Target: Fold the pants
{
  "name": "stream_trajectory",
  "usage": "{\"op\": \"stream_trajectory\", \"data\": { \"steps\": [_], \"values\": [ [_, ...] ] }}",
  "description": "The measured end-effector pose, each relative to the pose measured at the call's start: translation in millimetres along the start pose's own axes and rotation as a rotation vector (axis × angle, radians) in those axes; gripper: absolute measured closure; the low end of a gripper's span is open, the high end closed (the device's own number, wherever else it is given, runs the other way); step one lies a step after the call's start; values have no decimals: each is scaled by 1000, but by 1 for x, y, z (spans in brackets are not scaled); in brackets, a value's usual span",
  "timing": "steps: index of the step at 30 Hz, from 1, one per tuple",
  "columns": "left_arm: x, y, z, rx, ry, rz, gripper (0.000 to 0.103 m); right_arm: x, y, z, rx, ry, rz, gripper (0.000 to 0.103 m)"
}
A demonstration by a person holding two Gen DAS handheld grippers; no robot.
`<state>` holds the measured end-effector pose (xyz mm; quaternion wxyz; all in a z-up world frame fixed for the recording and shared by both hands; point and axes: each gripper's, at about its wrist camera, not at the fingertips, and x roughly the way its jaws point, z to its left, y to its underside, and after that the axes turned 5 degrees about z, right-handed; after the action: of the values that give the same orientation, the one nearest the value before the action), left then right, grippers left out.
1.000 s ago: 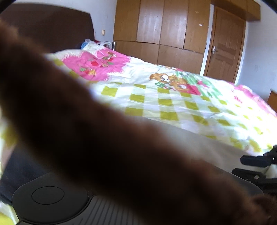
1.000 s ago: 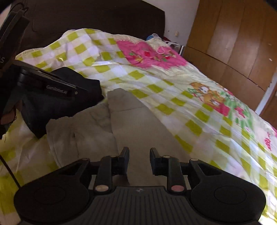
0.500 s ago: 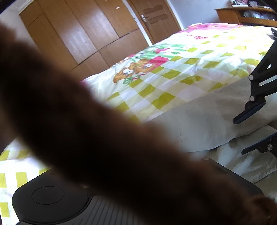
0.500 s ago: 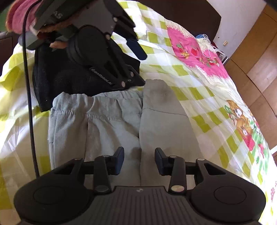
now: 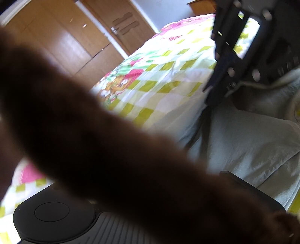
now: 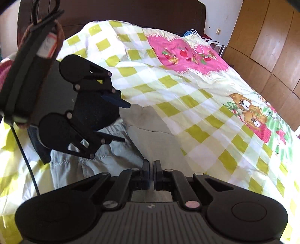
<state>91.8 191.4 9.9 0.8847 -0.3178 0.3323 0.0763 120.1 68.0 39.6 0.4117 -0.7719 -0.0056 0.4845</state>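
Light grey pants (image 6: 155, 138) lie flat on the checked bedspread (image 6: 206, 116), also seen in the left wrist view as grey pants (image 5: 253, 146). My right gripper (image 6: 151, 167) sits low on the pants, its fingers drawn together on a raised fold of the fabric. My left gripper (image 6: 126, 122) hovers open over the far left part of the pants, with nothing between its fingers. In the left wrist view a blurred brown band (image 5: 112, 150) hides the left fingers, and the right gripper's black linkage (image 5: 243, 56) fills the upper right.
A dark garment (image 6: 43, 150) lies on the bed left of the pants. A dark headboard (image 6: 131, 13) stands behind the bed. Wooden wardrobe doors (image 6: 271, 37) and a door (image 5: 127, 28) line the far side. A black cable (image 6: 28, 159) hangs at left.
My right gripper's fingers have gone from open to shut on the pants fabric. The left gripper has swung lower and closer over the pants, still open.
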Motion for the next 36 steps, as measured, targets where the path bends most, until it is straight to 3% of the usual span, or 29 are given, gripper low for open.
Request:
{"op": "stream_trajectory", "data": {
  "steps": [3,4,5,6,7,11,14,18,22,27,30,36],
  "values": [
    [7,-7,-7,46,-25,1,45,-11,1,-1,15,-23,-7,84],
    [10,-9,-9,51,-33,14,59,-14,1,-1,12,-23,-10,84],
    [12,-12,-9,49,-42,35,82,-18,3,1,6,-20,-13,84],
    [11,-14,-7,32,-41,50,90,-23,5,1,3,-21,-15,84],
    [4,-14,-4,10,-41,43,91,-29,7,2,6,-31,-19,84],
    [-41,-9,3,-54,-37,18,91,-51,28,24,-4,-114,-29,84],
    [-51,6,-20,-14,-3,88,91,-37,51,51,6,-191,30,83],
    [-45,26,-52,36,29,196,91,-13,71,76,-14,-183,74,83],
    [-48,33,-58,21,21,235,91,-10,76,81,-21,-160,69,81],
    [-62,28,-60,28,0,234,87,-35,83,68,63,-143,37,78],
    [-74,21,-56,-42,3,219,86,-58,99,48,174,-119,8,73],
    [-100,-19,-63,-121,-1,122,86,-113,157,-16,452,37,2,73]
  ]
}}
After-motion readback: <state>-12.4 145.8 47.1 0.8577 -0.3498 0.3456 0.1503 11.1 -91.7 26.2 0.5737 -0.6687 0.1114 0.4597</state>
